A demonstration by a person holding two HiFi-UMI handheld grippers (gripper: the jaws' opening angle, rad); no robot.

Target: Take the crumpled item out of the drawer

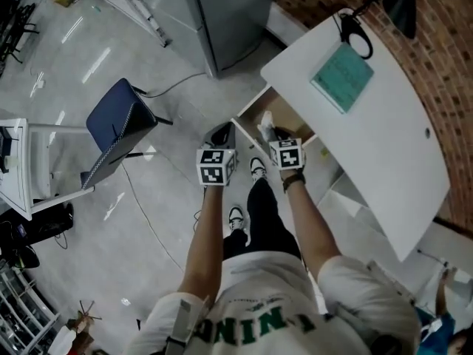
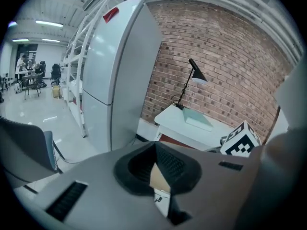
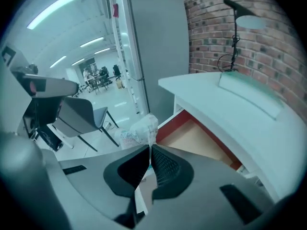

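You have two tongs up in front of you. Your right tongs [image 3: 149, 148] are pinching the one crumpled plastic wrapper [image 3: 142, 128], which sticks out past their tips at 12 o'clock, near the front edge of the single open drawer [image 3: 201, 139]. Your left tongs [image 2: 154, 145] are pressed together, empty. One white tabletop [image 1: 384, 139] carries one green pad [image 1: 341, 76] and one black lamp [image 2: 196, 76]. One grey refrigerator [image 1: 229, 13] stands at 11 o'clock and one blue chair [image 1: 118, 124] at 9.

White desk [image 1: 384, 146], drawer [image 1: 285, 115] open, green pad [image 1: 341, 76] and black lamp [image 1: 404, 6] on top
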